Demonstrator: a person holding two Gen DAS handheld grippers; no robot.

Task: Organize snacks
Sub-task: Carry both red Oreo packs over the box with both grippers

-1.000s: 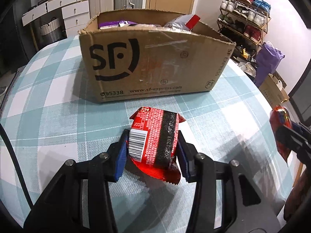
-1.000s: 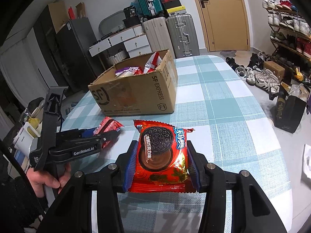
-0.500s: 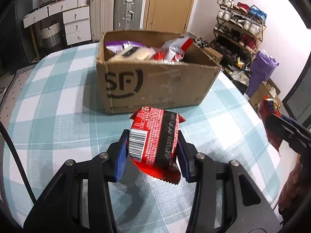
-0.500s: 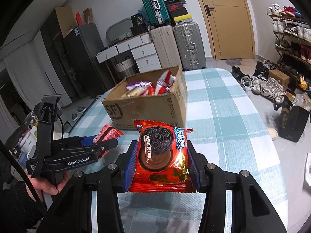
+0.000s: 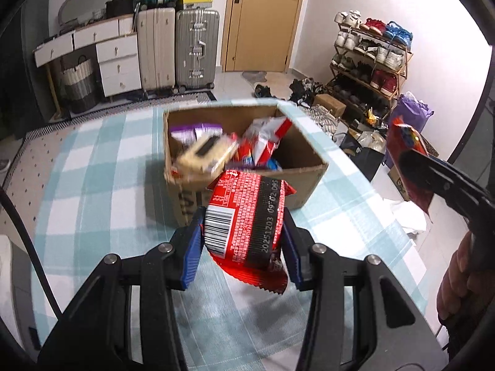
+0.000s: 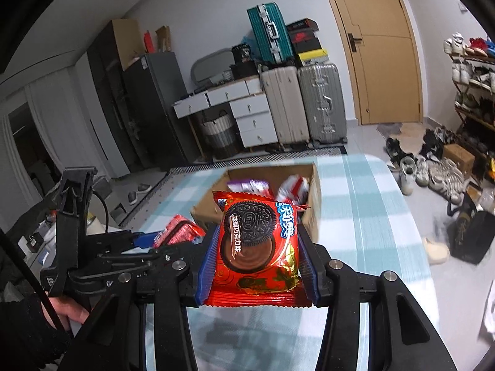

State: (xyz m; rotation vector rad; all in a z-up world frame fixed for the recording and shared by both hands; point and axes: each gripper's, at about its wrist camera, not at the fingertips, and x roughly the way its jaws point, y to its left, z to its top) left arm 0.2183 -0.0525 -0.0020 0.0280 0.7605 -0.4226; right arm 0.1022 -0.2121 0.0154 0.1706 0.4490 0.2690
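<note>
Holding two red snack packets above checked tablecloth [image 5: 92, 185], before one open cardboard box [image 5: 306, 182]: left gripper [image 5: 244, 241] clamped on barcode-side packet [image 5: 247, 219], right gripper [image 6: 258, 256] on Oreo packet [image 6: 258, 247]

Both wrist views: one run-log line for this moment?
left gripper: shut on red packet | right gripper: shut on Oreo pack | box: open, snacks inside, ahead

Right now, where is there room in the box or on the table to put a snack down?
Inside the cardboard box, the right front corner beside the piled snack packets looks bare. The checked tablecloth left of the box is open, and so is the strip to its right. The box's left half is crowded.
</note>
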